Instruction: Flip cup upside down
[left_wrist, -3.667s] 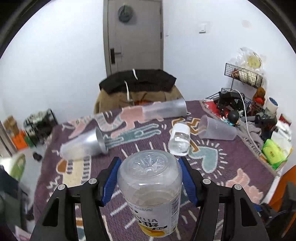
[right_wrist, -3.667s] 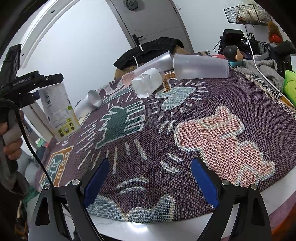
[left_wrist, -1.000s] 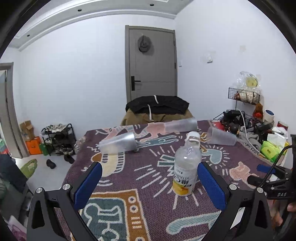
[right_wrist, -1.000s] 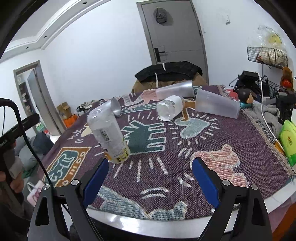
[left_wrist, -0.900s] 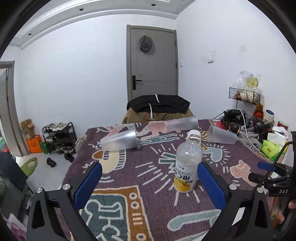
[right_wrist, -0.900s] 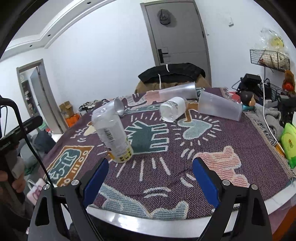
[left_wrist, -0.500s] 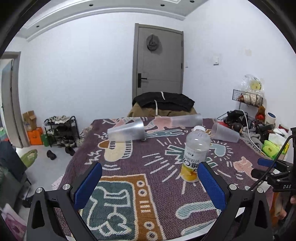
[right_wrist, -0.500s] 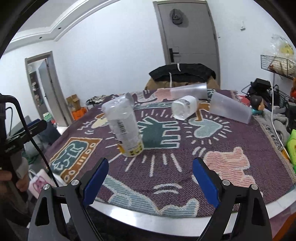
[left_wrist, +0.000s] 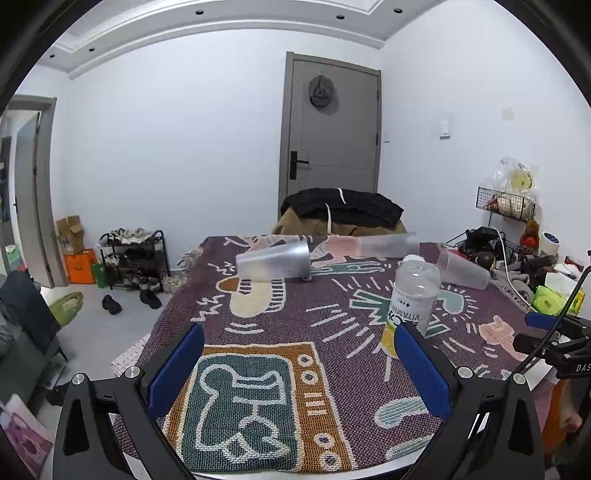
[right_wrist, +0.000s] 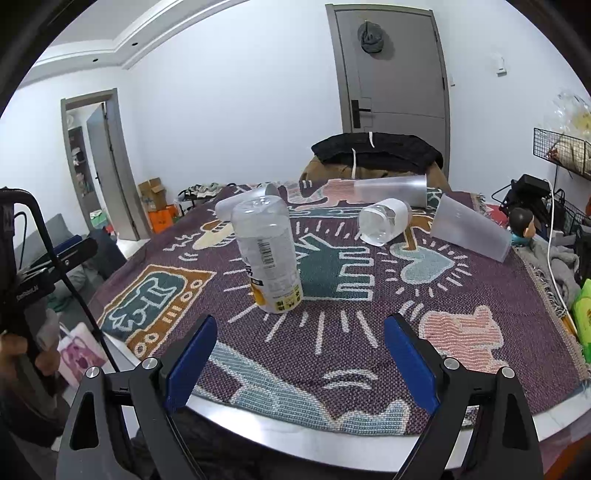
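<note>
A clear plastic bottle-cup with a yellow and white label (left_wrist: 412, 297) stands upside down on the patterned cloth; it also shows in the right wrist view (right_wrist: 269, 254). My left gripper (left_wrist: 299, 365) is open and empty, back near the table's front edge, with the bottle-cup just beyond its right finger. My right gripper (right_wrist: 301, 354) is open and empty at the table's edge, with the bottle-cup ahead and to the left.
Several cups lie on their sides farther back: a silver-based cup (left_wrist: 273, 260), a long frosted cup (left_wrist: 388, 245), a small clear cup (right_wrist: 384, 221) and a frosted cup (right_wrist: 469, 229). Cluttered items sit at the table's right edge (left_wrist: 546, 295). A chair with dark clothes (left_wrist: 343, 210) stands behind.
My left gripper let go of the bottle-cup, which now stands upside down on the cloth. Both grippers have drawn back toward the table's edges.
</note>
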